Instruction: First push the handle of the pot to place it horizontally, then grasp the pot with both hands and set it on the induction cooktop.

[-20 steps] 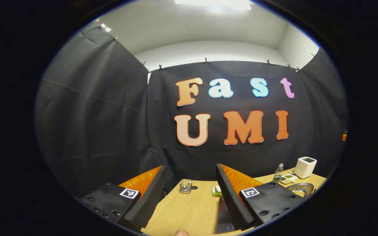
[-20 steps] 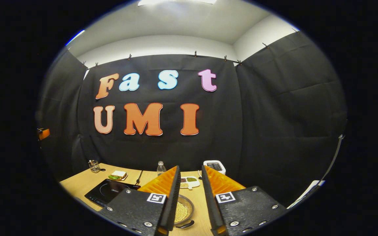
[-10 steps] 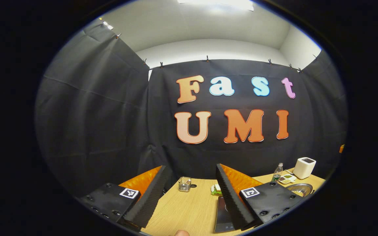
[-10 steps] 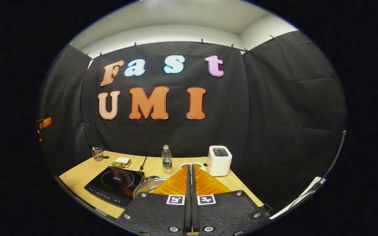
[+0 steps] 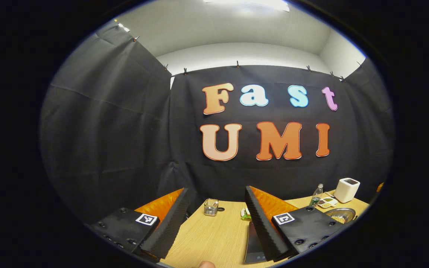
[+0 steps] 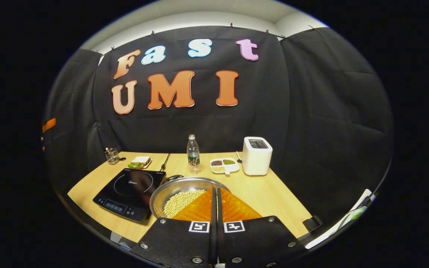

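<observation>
A steel pot (image 6: 173, 191) holding pale beans stands on the wooden table, just right of the black induction cooktop (image 6: 129, 187). One small dark handle (image 6: 175, 177) shows at its far rim. My right gripper (image 6: 215, 190) is shut with nothing in it, its tips over the pot's near right rim; whether they touch it I cannot tell. In the left gripper view my left gripper (image 5: 216, 190) hangs open above the table's left part, holding nothing. The cooktop (image 5: 253, 242) peeks out beside its right finger, and the pot (image 5: 340, 214) lies far right.
Along the back of the table (image 6: 274, 197) stand a glass holder (image 6: 113, 155), a sandwich on a plate (image 6: 140, 162), a water bottle (image 6: 193, 152), a divided dish (image 6: 223, 165) and a white toaster (image 6: 256, 155). Black cloth walls close in behind and on both sides.
My right gripper went from open to shut and its view tipped down, bringing the pot and cooktop into fuller sight. The left gripper has barely moved.
</observation>
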`<state>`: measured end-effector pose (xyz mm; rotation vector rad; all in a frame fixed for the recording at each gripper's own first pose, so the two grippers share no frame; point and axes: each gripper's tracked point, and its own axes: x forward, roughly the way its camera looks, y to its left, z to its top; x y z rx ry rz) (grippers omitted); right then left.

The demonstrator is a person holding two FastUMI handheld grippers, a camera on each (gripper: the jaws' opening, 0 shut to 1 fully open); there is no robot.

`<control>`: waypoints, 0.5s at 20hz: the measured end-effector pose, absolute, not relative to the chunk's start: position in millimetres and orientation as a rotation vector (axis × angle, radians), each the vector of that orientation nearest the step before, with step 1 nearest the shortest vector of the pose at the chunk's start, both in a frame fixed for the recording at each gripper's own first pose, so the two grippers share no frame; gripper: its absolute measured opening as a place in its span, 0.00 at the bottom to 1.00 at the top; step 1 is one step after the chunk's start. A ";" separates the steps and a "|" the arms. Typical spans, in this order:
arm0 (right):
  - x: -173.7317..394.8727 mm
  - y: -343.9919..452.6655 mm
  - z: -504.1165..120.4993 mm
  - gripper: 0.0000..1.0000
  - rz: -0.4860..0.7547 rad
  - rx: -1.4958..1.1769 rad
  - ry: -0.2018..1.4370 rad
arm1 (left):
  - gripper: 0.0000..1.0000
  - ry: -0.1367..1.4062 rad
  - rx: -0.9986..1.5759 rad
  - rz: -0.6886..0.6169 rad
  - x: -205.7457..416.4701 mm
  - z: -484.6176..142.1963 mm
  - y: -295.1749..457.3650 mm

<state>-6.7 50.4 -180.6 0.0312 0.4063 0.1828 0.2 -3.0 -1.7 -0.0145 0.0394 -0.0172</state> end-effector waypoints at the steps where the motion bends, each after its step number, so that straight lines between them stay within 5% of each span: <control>1: -9.0 53.0 -191.8 0.00 0.190 0.032 0.434 | 0.99 0.042 -0.014 -0.018 0.7 -2.0 -3.7; 10: -32.2 80.9 -283.1 0.00 0.274 0.010 0.664 | 0.99 0.052 -0.003 -0.024 2.0 -8.9 -8.6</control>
